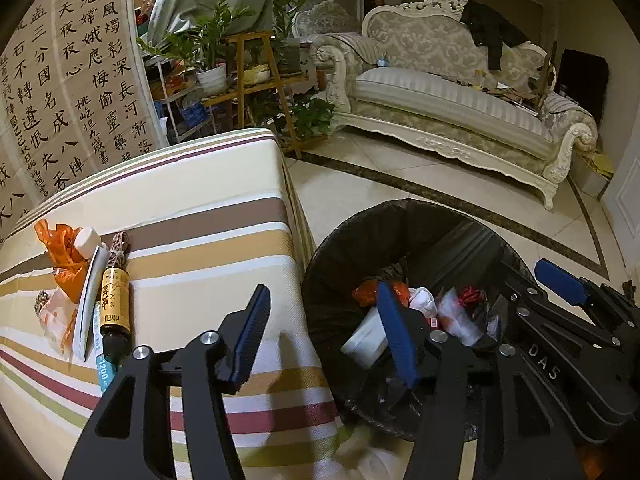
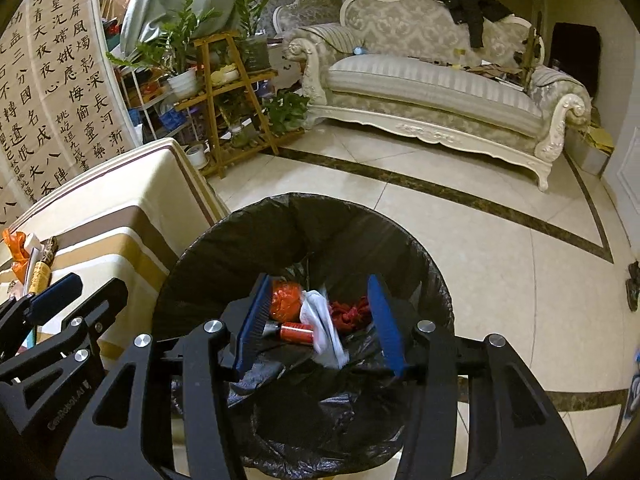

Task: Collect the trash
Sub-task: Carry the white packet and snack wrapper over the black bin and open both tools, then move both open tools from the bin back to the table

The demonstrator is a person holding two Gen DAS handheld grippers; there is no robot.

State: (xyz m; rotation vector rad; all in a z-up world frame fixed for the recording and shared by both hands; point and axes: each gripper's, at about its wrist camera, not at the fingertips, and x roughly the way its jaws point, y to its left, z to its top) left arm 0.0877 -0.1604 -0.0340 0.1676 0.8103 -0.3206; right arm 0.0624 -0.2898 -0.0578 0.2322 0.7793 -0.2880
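Left wrist view: left gripper (image 1: 326, 330) straddles the table edge and the bin, fingers spread, nothing between them.
Right wrist view: right gripper (image 2: 318, 322) hangs over the bin (image 2: 240, 236), fingers spread; a blurred white scrap (image 2: 326, 326) sits between them, touching neither pad as far as I can tell.
Bin contents: orange wrapper (image 2: 286, 294), small red can (image 2: 297, 332), red tangle (image 2: 352, 314); the rest is lost in black liner.
Table (image 1: 208, 216): brown bottle (image 1: 115, 300), orange bag (image 1: 60, 252), white cap (image 1: 88, 242), partly overlapping.
Cut off: both gripper bodies at the frame bottom.
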